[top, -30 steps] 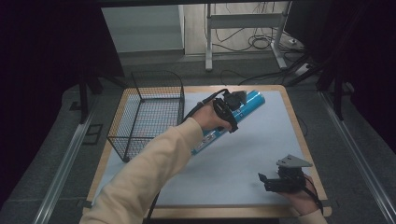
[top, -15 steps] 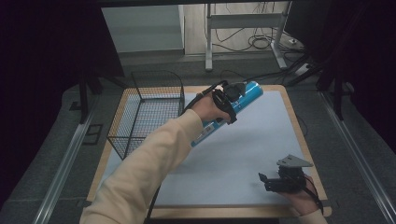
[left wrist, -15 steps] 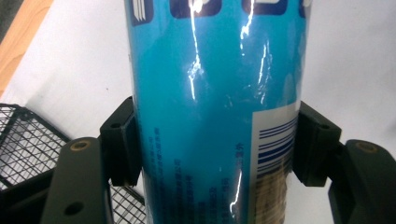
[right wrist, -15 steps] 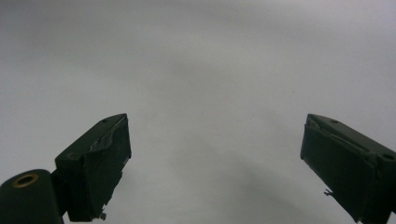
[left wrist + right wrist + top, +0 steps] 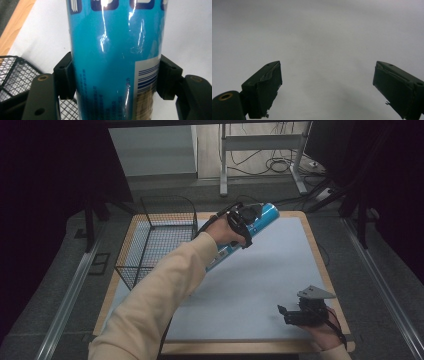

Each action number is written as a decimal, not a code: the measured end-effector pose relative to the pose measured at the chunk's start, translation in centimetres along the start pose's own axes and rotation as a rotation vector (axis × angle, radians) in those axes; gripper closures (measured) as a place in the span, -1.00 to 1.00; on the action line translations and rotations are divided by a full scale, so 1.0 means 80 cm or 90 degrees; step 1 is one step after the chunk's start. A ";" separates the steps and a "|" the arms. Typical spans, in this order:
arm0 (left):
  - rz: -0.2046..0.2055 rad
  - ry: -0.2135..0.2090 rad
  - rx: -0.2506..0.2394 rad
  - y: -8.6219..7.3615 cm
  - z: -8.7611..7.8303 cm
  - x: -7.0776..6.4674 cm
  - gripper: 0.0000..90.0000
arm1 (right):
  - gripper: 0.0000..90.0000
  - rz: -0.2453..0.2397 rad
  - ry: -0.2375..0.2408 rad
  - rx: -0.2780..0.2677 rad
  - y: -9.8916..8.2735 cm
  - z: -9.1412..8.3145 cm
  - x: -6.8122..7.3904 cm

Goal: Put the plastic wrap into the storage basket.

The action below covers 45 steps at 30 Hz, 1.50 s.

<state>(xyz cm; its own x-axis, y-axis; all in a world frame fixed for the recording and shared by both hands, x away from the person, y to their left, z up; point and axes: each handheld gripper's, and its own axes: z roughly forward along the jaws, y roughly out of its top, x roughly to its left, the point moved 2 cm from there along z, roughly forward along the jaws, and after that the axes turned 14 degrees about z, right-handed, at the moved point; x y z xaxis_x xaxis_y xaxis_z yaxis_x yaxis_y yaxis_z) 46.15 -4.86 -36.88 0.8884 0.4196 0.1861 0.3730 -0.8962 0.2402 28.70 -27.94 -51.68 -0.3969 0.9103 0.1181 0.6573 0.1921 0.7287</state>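
A long blue can [image 5: 265,213] with white print is held off the table, tilted up toward the far right. My left gripper [image 5: 243,222] is shut on its middle; in the left gripper view the two black pads [image 5: 65,72] press on both sides of the blue can [image 5: 112,57]. The can's lower end is partly hidden behind the hand and sleeve. My right gripper [image 5: 284,314] rests near the table's front right corner, pointing left. In the right gripper view its jaws stand wide apart, right gripper [image 5: 327,87], with only the white table sheet between them.
A black wire basket [image 5: 155,240] stands at the table's left, close beside the raised can; its mesh corner [image 5: 15,75] shows in the left gripper view. A white sheet [image 5: 270,270] covers the wooden tabletop. Table legs and cables lie beyond the far edge.
My left gripper has lifted the blue can a little and carried it slightly toward the far side. The right gripper has stayed where it was.
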 end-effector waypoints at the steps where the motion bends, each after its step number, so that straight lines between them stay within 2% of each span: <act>1: -0.004 0.002 -0.003 0.000 -0.001 0.001 -0.30 | -0.81 0.000 0.000 0.000 0.000 0.000 0.000; 6: -0.012 0.011 -0.001 -0.004 -0.011 0.012 -0.30 | -0.80 -0.001 -0.001 0.001 0.000 0.000 0.000; 8: -0.007 0.015 0.005 -0.005 -0.013 0.015 -0.30 | -0.80 -0.001 -0.001 0.001 0.000 0.000 0.000; 9: -0.014 0.018 0.002 -0.006 -0.014 0.016 -0.30 | -0.80 -0.001 -0.001 0.001 0.000 0.000 0.000; 10: -0.009 0.023 0.007 -0.008 -0.017 0.020 -0.30 | -0.80 -0.001 -0.001 0.001 0.000 0.000 0.000; 12: -0.023 0.025 0.003 -0.011 -0.018 0.023 -0.30 | -0.81 0.000 -0.001 0.001 0.000 0.000 0.000; 16: -0.019 0.026 0.013 -0.019 -0.022 0.031 -0.30 | -0.80 -0.001 -0.001 0.002 0.000 0.000 0.000; 18: -0.024 0.026 0.012 -0.021 -0.022 0.033 -0.30 | -0.81 -0.001 -0.001 0.002 0.000 0.000 -0.001; 19: -0.037 0.030 0.007 -0.023 -0.021 0.034 -0.30 | -0.81 0.000 -0.001 0.003 0.000 0.000 -0.001; 20: -0.029 0.031 0.019 -0.027 -0.022 0.038 -0.30 | -0.80 -0.001 -0.001 0.002 0.000 0.001 -0.001; 21: -0.029 0.031 0.019 -0.027 -0.022 0.038 -0.30 | -0.81 -0.001 -0.001 0.003 0.000 0.001 -0.001; 23: -0.045 0.035 0.015 -0.034 -0.021 0.043 -0.30 | -0.80 -0.002 -0.002 0.004 0.000 0.001 0.000; 27: -0.056 0.040 0.019 -0.043 -0.022 0.050 -0.30 | -0.80 -0.002 -0.003 0.004 0.000 0.001 -0.001; 29: -0.051 0.043 0.029 -0.046 -0.024 0.053 -0.30 | -0.80 -0.001 -0.003 0.005 -0.001 0.002 -0.001; 32: -0.053 0.045 0.027 -0.049 -0.026 0.056 -0.30 | -0.81 -0.001 -0.003 0.007 -0.001 0.002 -0.001; 33: -0.067 0.043 0.020 -0.051 -0.025 0.057 -0.30 | -0.81 -0.001 -0.003 0.006 -0.001 0.002 -0.001; 36: -0.066 0.046 0.025 -0.056 -0.025 0.060 -0.30 | -0.80 -0.002 -0.005 0.006 -0.001 0.002 0.000; 45: -0.089 0.049 0.031 -0.073 -0.019 0.074 -0.30 | -0.80 -0.001 -0.006 0.005 -0.001 0.002 -0.001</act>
<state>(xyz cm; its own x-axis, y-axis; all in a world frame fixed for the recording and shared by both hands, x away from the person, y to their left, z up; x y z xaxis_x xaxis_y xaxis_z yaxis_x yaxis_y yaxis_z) 48.77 3.09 -35.71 0.8043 0.5493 0.2265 0.5064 -0.8331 0.2225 28.79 -27.96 -51.88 -0.3927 0.9130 0.1107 0.6611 0.1966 0.7241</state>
